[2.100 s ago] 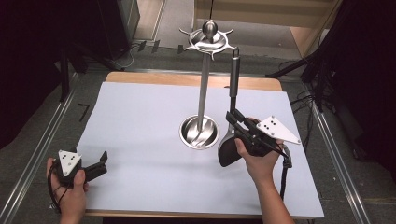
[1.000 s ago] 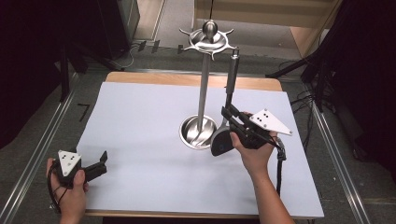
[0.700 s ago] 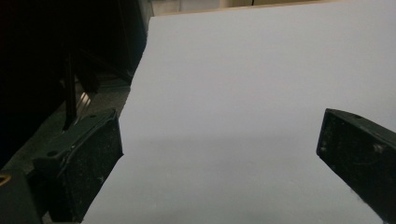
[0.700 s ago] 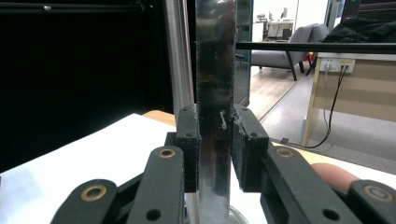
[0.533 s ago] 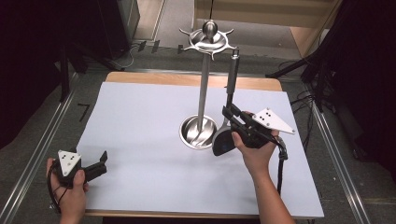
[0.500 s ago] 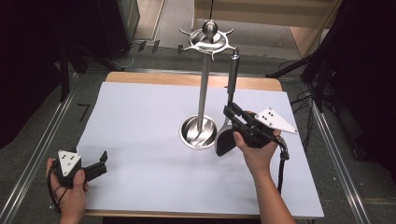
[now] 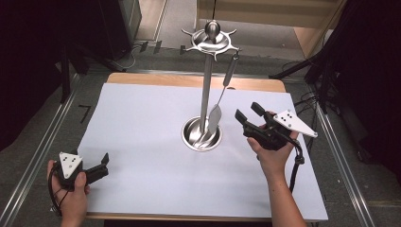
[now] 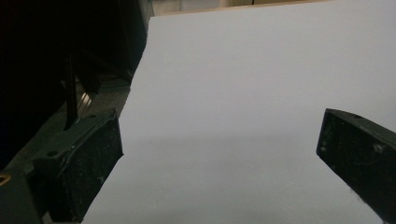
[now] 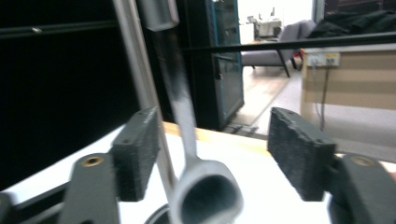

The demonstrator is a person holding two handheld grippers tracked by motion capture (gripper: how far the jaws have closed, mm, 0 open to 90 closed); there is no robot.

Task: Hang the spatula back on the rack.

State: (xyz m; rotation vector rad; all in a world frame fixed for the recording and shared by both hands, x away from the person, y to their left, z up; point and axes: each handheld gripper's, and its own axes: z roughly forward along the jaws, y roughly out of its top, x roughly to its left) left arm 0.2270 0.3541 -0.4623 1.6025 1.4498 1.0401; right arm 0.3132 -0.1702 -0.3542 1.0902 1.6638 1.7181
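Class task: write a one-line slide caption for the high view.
Utensil hangs from stand; open right gripper beside it.

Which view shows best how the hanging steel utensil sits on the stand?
The high view: the hanging steel utensil shows whole, handle up at the chrome stand's spoked top ring, head swung toward the pole above the base dish. The right gripper view shows a blurred close-up of its head between open jaws. The left gripper view looks across the white table sheet.
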